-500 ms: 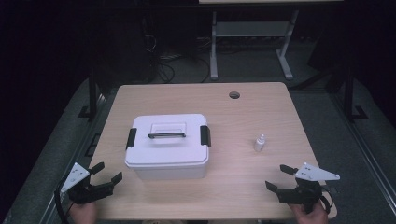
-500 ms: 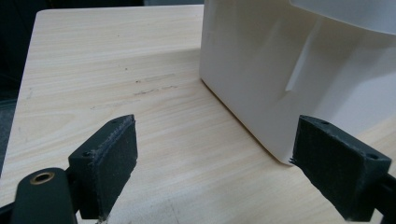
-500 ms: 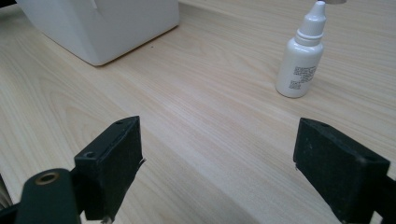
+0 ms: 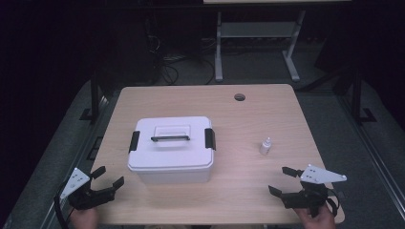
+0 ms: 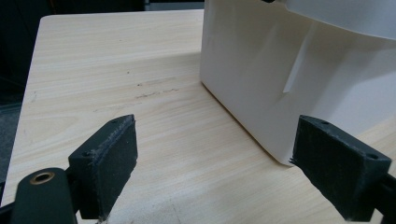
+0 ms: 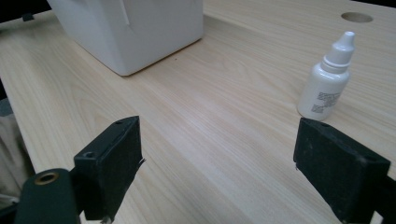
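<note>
A white lidded box (image 4: 171,149) with black side latches and a dark handle stands left of the table's middle; its near corner shows in the left gripper view (image 5: 299,79) and its side in the right gripper view (image 6: 135,28). A small white dropper bottle (image 4: 265,146) (image 6: 329,79) stands upright to the box's right. My left gripper (image 4: 109,177) (image 5: 224,168) hovers open at the near left corner, a short way from the box. My right gripper (image 4: 282,180) (image 6: 219,172) is open at the near right, with the bottle beyond its right jaw. Both hold nothing.
The light wooden table (image 4: 200,107) has a round cable hole (image 4: 239,97) (image 6: 357,17) near its far edge. Beyond it stand a white table frame (image 4: 255,36) and cables on a dark floor. Bare wood lies between the grippers and the objects.
Both grippers have stayed about where they were, open. The box and the bottle have not moved.
</note>
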`<action>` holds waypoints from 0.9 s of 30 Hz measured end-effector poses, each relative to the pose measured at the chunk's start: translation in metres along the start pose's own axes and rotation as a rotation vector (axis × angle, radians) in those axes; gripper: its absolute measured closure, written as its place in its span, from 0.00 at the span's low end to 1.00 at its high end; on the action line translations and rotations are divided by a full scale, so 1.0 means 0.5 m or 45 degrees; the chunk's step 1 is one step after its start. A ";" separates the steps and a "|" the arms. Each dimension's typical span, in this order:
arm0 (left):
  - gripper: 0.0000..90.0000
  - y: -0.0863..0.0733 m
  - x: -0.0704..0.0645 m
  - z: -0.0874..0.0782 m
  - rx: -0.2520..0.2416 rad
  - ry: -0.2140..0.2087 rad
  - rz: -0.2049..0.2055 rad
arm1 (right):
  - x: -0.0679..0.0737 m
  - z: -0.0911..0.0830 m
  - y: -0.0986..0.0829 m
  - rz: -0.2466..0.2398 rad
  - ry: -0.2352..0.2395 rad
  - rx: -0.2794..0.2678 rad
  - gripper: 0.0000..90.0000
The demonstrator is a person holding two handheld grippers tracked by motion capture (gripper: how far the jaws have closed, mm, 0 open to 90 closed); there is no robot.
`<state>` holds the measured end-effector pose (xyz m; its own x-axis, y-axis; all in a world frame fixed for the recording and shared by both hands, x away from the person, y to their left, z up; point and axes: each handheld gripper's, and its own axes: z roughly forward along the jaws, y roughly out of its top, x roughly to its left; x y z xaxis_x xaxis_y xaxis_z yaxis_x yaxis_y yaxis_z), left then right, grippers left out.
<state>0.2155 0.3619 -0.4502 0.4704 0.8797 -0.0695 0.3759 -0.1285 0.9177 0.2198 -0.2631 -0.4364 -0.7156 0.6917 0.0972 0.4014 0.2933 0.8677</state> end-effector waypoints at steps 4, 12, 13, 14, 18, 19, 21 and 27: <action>0.14 0.000 -0.002 -0.001 0.001 0.007 0.006 | -0.002 0.004 0.018 -0.001 0.023 0.033 0.15; 0.14 -0.001 -0.001 -0.002 -0.001 0.011 0.002 | -0.003 0.013 0.054 -0.022 0.061 0.091 0.15; 0.14 -0.001 -0.001 -0.002 0.000 0.008 0.003 | -0.003 0.014 0.058 -0.025 0.068 0.092 0.15; 0.14 -0.001 -0.002 -0.002 0.002 0.007 0.007 | -0.002 0.015 0.065 -0.032 0.070 0.101 0.15; 0.14 0.000 -0.003 -0.002 0.002 0.005 0.012 | 0.002 0.018 0.092 -0.065 0.085 0.128 0.15; 0.14 0.000 -0.004 -0.001 0.002 0.005 0.012 | 0.004 0.019 0.101 -0.080 0.088 0.131 0.15; 0.14 0.000 -0.004 -0.001 0.003 0.001 0.014 | 0.006 0.022 0.114 -0.097 0.101 0.134 0.16; 0.14 -0.001 -0.004 -0.002 0.005 -0.001 0.018 | 0.012 0.031 0.147 -0.123 0.136 0.165 0.15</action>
<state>0.2135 0.3606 -0.4502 0.4765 0.8773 -0.0571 0.3722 -0.1424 0.9172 0.2538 -0.2270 -0.3795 -0.8081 0.5844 0.0739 0.3934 0.4421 0.8061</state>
